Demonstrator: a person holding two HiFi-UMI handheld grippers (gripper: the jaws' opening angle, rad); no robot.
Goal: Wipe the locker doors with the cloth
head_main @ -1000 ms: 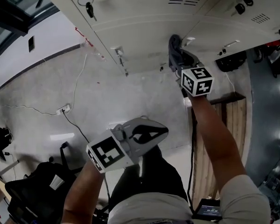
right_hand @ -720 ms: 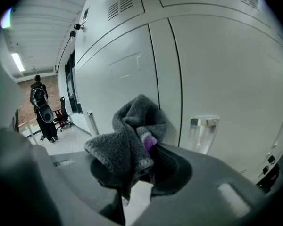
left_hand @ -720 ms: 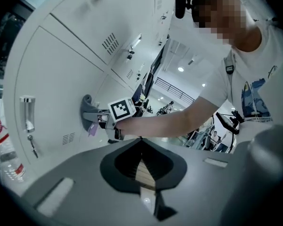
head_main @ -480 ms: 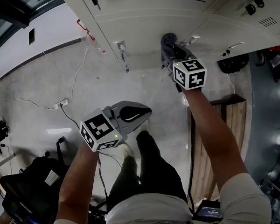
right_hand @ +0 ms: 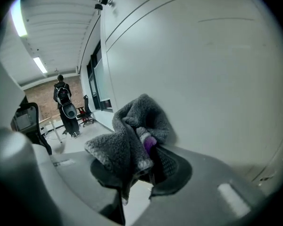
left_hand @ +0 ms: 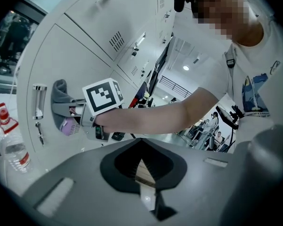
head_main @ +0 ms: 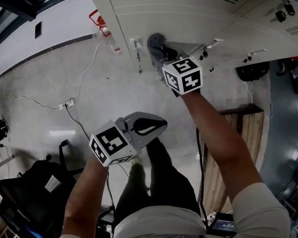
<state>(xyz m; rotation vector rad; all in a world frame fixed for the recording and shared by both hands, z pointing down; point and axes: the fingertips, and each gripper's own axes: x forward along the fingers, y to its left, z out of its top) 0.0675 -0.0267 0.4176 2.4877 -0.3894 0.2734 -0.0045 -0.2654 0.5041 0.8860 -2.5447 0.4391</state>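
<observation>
Floor [head_main: 39, 83]: bare grey concrete, lighter band along its far edge at the wall.
- Lockers [head_main: 188, 14] stand on it.
- Clear plastic bottle [head_main: 107, 36], red label, upright just beside the lockers' foot.
- White power strip [head_main: 65, 103] on open floor, well apart from the lockers; white cable [head_main: 88, 69] runs from it towards the bottle, black cable [head_main: 80, 128] runs the other way.
- Black bag [head_main: 27, 192] on the near left part.
- Wooden boards [head_main: 243, 133] on the right part, one end near the lockers.

Grey cloth [right_hand: 129, 138], off-white locker door [right_hand: 203, 69]
</observation>
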